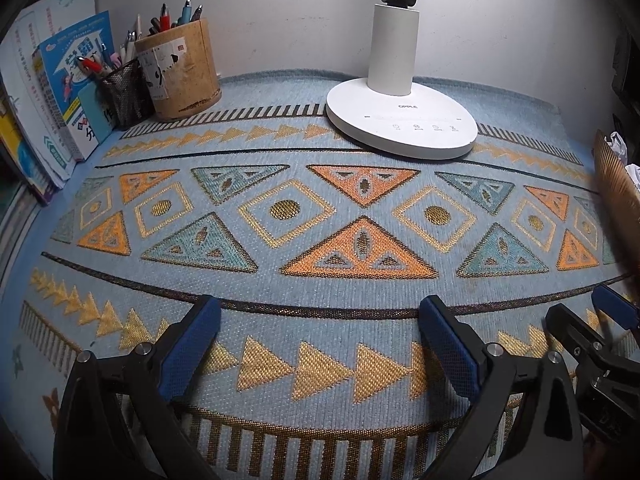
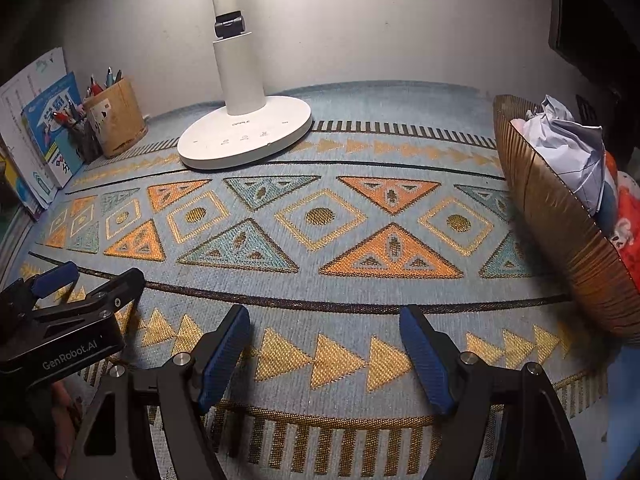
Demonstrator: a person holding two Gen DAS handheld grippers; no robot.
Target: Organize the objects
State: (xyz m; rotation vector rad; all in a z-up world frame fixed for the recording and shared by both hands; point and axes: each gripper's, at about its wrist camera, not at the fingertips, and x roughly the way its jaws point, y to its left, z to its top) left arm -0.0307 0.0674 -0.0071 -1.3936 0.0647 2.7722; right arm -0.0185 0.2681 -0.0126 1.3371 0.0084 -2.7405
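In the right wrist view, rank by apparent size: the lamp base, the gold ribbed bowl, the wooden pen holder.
1. Gold ribbed bowl, though it sits nearest the camera, which inflates it.
2. Lamp base.
3. Wooden pen holder, farthest away.

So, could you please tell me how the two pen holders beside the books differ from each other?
The wooden pen holder is a solid-walled, tan cylinder with stickers on its side, while the mesh pen holder is black, see-through wire. The wooden pen holder is taller and wider; the mesh pen holder is lower and sits nearer the books. Both stand upright on the patterned mat, side by side, and hold pens.
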